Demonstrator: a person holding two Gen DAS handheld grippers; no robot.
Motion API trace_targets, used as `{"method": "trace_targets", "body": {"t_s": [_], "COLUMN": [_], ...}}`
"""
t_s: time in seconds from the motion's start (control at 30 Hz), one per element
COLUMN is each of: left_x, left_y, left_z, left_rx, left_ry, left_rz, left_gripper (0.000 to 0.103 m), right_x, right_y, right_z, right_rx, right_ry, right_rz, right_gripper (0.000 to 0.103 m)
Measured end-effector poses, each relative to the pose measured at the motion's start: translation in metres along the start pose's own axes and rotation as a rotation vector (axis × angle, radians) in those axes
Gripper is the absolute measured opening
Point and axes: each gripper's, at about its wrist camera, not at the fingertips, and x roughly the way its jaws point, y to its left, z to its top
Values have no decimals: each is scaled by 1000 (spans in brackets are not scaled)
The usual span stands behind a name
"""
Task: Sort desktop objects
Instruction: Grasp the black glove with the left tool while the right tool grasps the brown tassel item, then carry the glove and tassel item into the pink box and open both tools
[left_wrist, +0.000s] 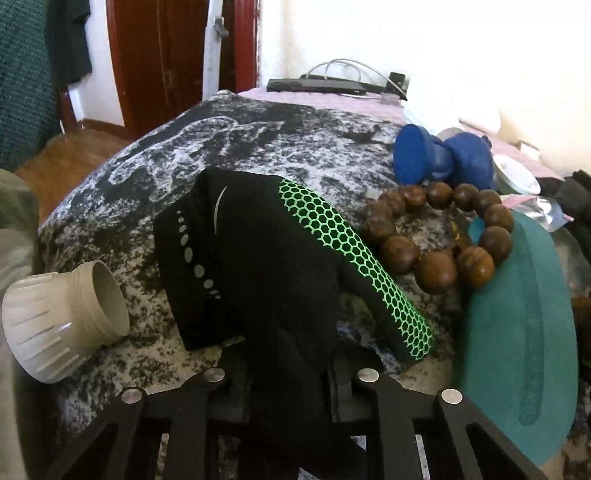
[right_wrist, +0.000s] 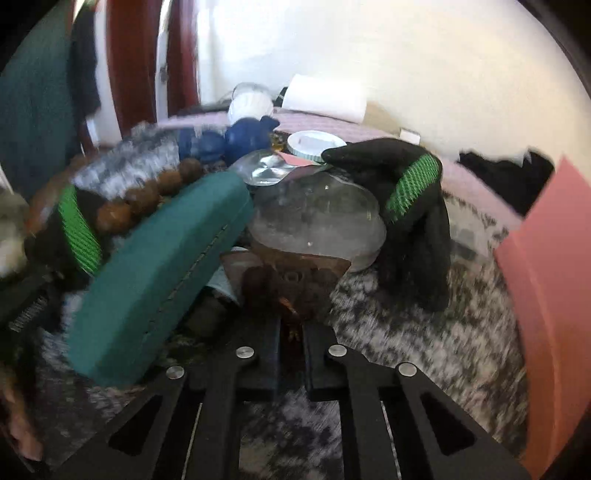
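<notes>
1. The left tongs (left_wrist: 291, 380) are closed on the black glove (left_wrist: 258, 266), which has a green honeycomb strip. The glove lies on the grey patterned cloth of the desk (left_wrist: 258, 147), between a beige threaded cap (left_wrist: 62, 321) and a string of brown wooden beads (left_wrist: 439, 236).
2. The right tongs (right_wrist: 291, 332) are drawn narrow. Something small and orange-brown sits between them, but this view is blurred and I cannot tell what it is or whether it is really held.
3. Risk, left side: the glove is soft and only one fold is pinched, so in my judgement it may slip out when lifted, or drag the beads and the cap with it.
4. Risk, right side: a clear glass dome (right_wrist: 317, 221) stands just in front of the right tongs, and a teal case (right_wrist: 155, 273) leans close beside them. A careless pull could push the glass or tip the case.
5. A second black glove (right_wrist: 410, 206) hangs over the glass dome, so the pair is apart.
6. Containers: a pink bin (right_wrist: 550, 295) shows at the right edge; its inside is hidden. The teal case is shut, contents unknown
</notes>
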Motion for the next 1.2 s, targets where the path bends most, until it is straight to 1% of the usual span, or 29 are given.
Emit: {"method": "trace_targets", "body": {"t_s": [0.1, 0.2, 0.23, 0.3, 0.37, 0.43, 0.5, 0.57, 0.7, 0.77, 0.83, 0.87, 0.93, 1.0, 1.07, 1.1, 1.13, 1.2], "left_x": [-12, -38, -44, -62, -71, -85, -105, -128, -171, -187, -207, -218, -232, -248, -259, -261, -261, -257], "left_y": [3, -10, -13, -21, -21, -27, -39, -51, -72, -88, -116, -134, -162, -196, -231, -247, -268, -297], "left_z": [-3, -4, -4, -7, -8, -9, -7, -6, -5, -6, -9, -11, -16, -26, -37, -40, -42, -46], "left_rx": [-19, 50, 65, 84, 79, 96, 141, 167, 189, 217, 304, 337, 379, 450, 502, 512, 518, 515], "left_ry": [-2, -69, -85, -108, -101, -104, -141, -183, -222, -215, -212, -208, -197, -219, -229, -216, -187, -156], "left_rz": [-24, 11, 10, -10, -48, -82, -91, -120, -250, -296, -371, -420, -490, -560, -627, -662, -709, -773], "left_gripper": [20, 20, 20, 20, 20, 20, 20, 20, 20, 20, 20, 20, 20, 20, 20, 21, 21, 22], "right_x": [-13, -39, -47, -65, -78, -95, -115, -137, -180, -209, -240, -256, -282, -302, -319, -322, -323, -322], "right_y": [-11, -23, -25, -30, -35, -41, -47, -55, -76, -96, -115, -124, -142, -161, -182, -191, -204, -229], "right_z": [-5, -8, -10, -13, -15, -21, -27, -35, -48, -56, -64, -68, -72, -79, -93, -98, -105, -118], "right_rx": [75, 131, 136, 150, 179, 201, 210, 215, 235, 274, 311, 323, 353, 378, 370, 368, 375, 427], "right_ry": [-37, -113, -130, -156, -163, -187, -217, -245, -282, -310, -358, -383, -369, -370, -344, -329, -306, -282], "right_rz": [39, 83, 81, 94, 117, 120, 114, 87, 35, 23, 4, -8, -83, -127, -223, -265, -307, -310], "right_gripper": [9, 9, 9, 9, 9, 9, 9, 9, 9, 9, 9, 9, 9, 9, 9, 9, 9, 9]}}
